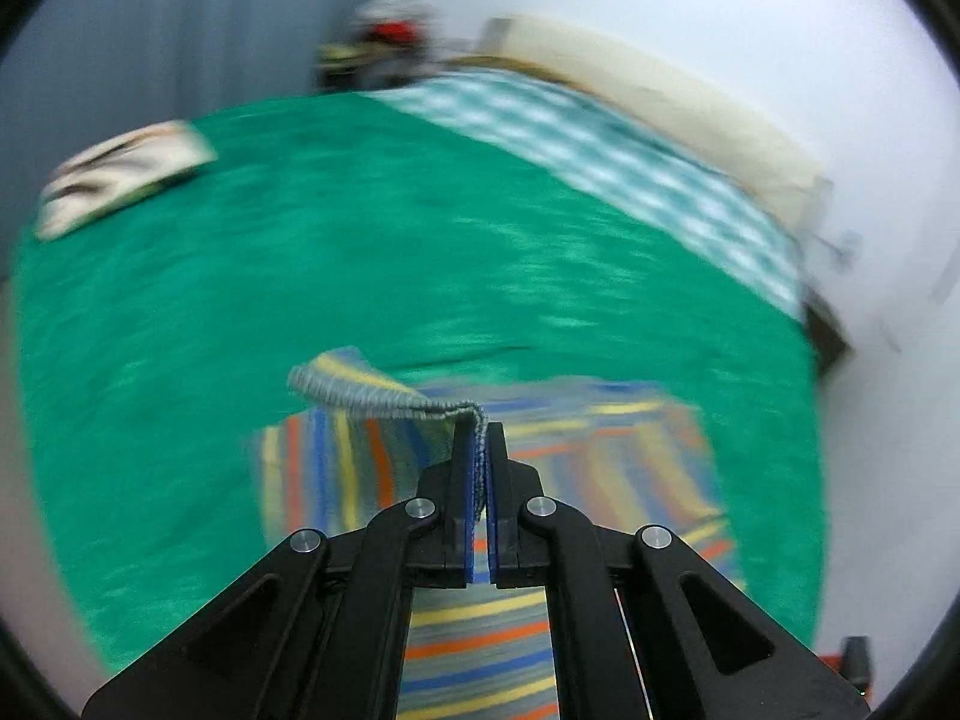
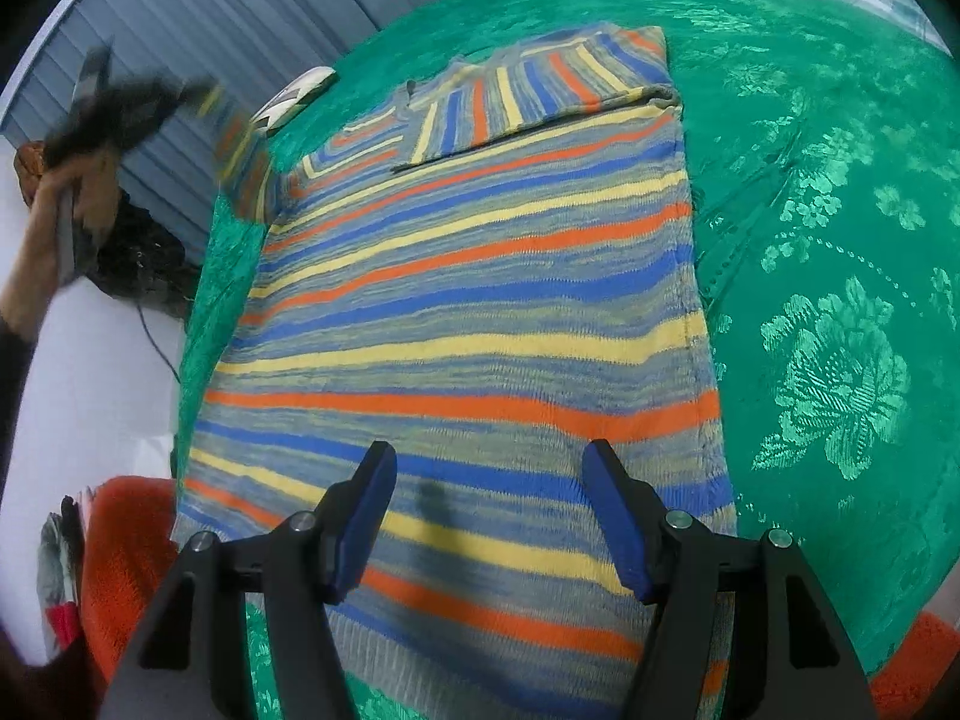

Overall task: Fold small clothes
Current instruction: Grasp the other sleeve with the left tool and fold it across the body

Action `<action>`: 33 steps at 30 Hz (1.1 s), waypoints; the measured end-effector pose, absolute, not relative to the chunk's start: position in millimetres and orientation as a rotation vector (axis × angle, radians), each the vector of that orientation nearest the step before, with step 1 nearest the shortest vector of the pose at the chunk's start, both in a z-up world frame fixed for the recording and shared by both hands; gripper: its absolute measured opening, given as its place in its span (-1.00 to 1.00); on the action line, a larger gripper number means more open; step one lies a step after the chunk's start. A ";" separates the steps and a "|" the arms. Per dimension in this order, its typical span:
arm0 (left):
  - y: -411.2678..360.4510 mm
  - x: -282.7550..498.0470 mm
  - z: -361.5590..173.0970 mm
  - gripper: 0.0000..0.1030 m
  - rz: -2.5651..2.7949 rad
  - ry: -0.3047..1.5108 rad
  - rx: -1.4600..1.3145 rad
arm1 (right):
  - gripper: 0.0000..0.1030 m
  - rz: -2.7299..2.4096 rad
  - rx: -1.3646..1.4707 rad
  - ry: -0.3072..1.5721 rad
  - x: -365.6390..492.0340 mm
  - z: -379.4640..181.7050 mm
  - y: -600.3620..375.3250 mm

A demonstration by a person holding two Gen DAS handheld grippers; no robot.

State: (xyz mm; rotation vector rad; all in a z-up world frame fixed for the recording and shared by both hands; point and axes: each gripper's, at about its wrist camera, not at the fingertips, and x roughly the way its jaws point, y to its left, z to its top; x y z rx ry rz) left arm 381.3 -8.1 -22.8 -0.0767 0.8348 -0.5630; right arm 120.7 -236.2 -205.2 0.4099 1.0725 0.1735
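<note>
One striped knit sweater [image 2: 480, 300] lies flat on a bed w/ a green floral bedspread [image 2: 840, 240], stripes in blue, orange, yellow and grey. We note its right sleeve [image 2: 540, 90] folded across the chest near the collar end.

Left tool [image 1: 478, 438]: jaws closed tight on a ribbed cuff [image 1: 384, 399] of the sweater; the knit edge is pinched between the blue pads [image 1: 462, 480] and the sleeve hangs from it above the rest of the garment. Left wrist view is blurred. In the right wrist view we see the same tool [image 2: 198, 102] at upper left, blurred, gripped by a hand [image 2: 72, 204], w/ a bit of striped fabric at its tip, off the bed's left edge.

Right tool [image 2: 489, 516]: jaws stand fairly wide, nothing between the pads; it hovers over the sweater's hem end, approx. mid-width. Contact w/ the fabric: cannot tell.

Also seen: a folded white patterned item [image 1: 120, 174] at the far left of the bedspread, well apart from the sweater; a checked green-white sheet [image 1: 600, 162] and a cream pillow [image 1: 660, 96] along the far side; orange knit fabric [image 2: 126, 570] near the bed's near edge.
</note>
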 end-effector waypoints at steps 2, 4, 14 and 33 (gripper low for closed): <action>-54.1 379.5 -36.1 -0.67 -0.698 0.860 -0.085 | 0.27 0.174 0.410 1.070 119.8 -205.0 -235.3; -85.5 386.9 -59.6 0.16 -0.705 0.948 -0.041 | 0.27 0.176 0.410 1.068 119.1 -204.8 -234.5; -12.3 414.1 -182.2 -0.50 -0.264 1.140 0.042 | 0.27 0.194 0.416 1.063 118.5 -207.0 -236.4; 8.1 130.2 -189.1 0.44 -0.491 1.254 0.224 | 0.26 0.202 0.154 1.247 88.2 -194.4 -211.5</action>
